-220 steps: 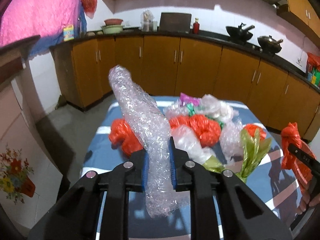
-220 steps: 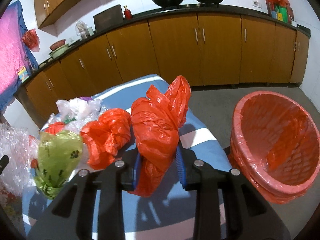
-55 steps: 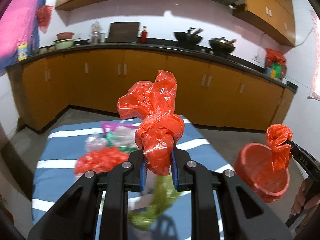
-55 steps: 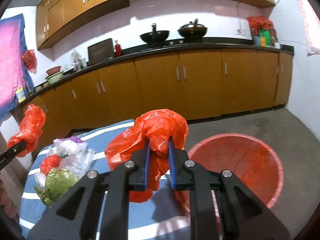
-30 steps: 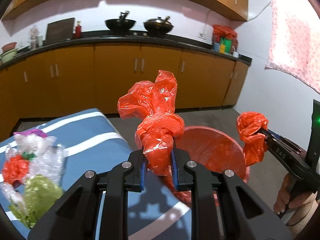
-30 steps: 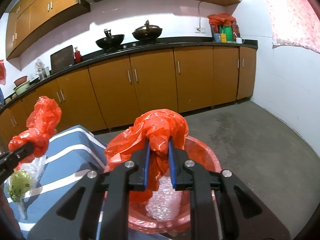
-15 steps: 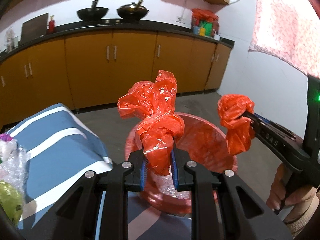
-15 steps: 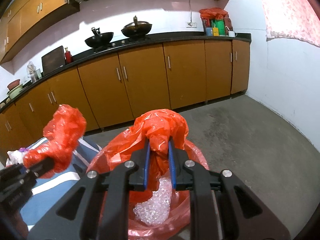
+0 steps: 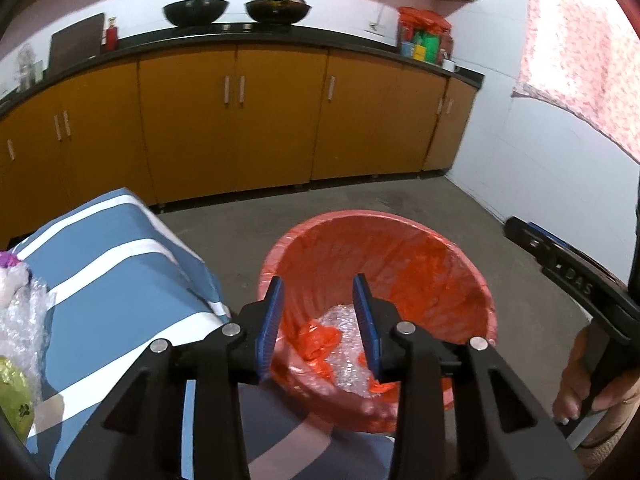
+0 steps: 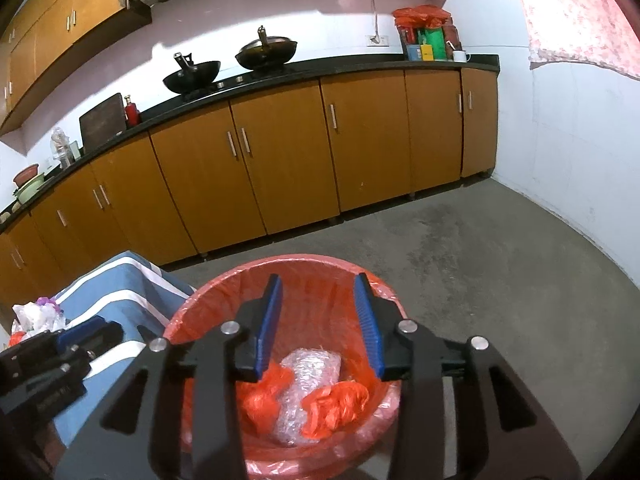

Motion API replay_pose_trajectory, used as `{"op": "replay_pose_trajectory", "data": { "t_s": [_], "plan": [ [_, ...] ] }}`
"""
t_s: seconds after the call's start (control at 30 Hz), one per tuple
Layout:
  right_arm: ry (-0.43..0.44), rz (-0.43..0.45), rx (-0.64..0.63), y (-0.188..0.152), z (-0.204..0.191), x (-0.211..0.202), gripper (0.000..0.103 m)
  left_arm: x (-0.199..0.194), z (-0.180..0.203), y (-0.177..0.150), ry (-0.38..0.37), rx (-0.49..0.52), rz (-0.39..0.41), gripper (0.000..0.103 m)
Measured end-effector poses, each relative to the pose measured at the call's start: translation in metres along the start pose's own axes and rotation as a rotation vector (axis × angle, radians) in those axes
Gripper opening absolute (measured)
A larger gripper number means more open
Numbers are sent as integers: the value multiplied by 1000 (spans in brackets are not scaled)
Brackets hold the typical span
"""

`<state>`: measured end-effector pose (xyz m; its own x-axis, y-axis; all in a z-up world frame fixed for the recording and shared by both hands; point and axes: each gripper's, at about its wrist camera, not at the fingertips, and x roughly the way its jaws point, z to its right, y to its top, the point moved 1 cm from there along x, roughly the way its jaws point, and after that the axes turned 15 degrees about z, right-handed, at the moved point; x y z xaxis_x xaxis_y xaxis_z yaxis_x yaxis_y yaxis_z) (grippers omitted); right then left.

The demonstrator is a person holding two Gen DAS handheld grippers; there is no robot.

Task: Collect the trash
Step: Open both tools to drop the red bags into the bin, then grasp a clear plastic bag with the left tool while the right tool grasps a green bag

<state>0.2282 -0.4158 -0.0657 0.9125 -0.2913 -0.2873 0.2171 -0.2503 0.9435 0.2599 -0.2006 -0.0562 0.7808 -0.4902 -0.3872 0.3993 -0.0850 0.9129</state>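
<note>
A red bin (image 9: 400,240) lined with a red bag stands on the floor beside the table; it also shows in the right wrist view (image 10: 280,266). Inside it lie clear bubble wrap (image 10: 308,372) and two crumpled red plastic bags (image 10: 336,400). My left gripper (image 9: 318,320) is open and empty above the bin's near rim. My right gripper (image 10: 318,320) is open and empty over the bin. The right gripper also shows in the left wrist view (image 9: 568,276), at the right edge.
A table with a blue and white striped cloth (image 9: 104,280) stands left of the bin. Bubble wrap (image 9: 20,320) and a green bag (image 9: 12,396) lie at its left edge. Brown kitchen cabinets (image 10: 280,172) line the back wall. Grey concrete floor (image 10: 480,260) lies beyond the bin.
Both grippers have opened and let go of their red plastic bags, which now lie in the bin on the bubble wrap. Both views have shifted slightly further over the bin.
</note>
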Motion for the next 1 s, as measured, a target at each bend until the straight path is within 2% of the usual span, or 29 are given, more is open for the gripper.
{"op": "replay_pose_trajectory", "data": {
  "t_s": [0.33,0.5,0.63,0.7,0.93,1.0],
  "plan": [
    [41,4,-31,7,-28,-9,40,-43,-35,7,71,-21,56,40],
    [111,-9,-50,5,-65,-16,40,-81,-66,11,137,-43,107,43],
    [204,-30,-67,-2,-110,-27,40,-124,-102,13,242,-49,161,44],
    [268,-45,-87,-8,-141,-37,40,-150,-125,10,321,-50,195,47],
    [488,-129,-98,-40,-241,-78,41,-242,-210,-26,665,-73,248,48],
    [538,-157,-120,-54,-269,-92,41,-260,-227,-36,732,-84,243,49]
  ]
}}
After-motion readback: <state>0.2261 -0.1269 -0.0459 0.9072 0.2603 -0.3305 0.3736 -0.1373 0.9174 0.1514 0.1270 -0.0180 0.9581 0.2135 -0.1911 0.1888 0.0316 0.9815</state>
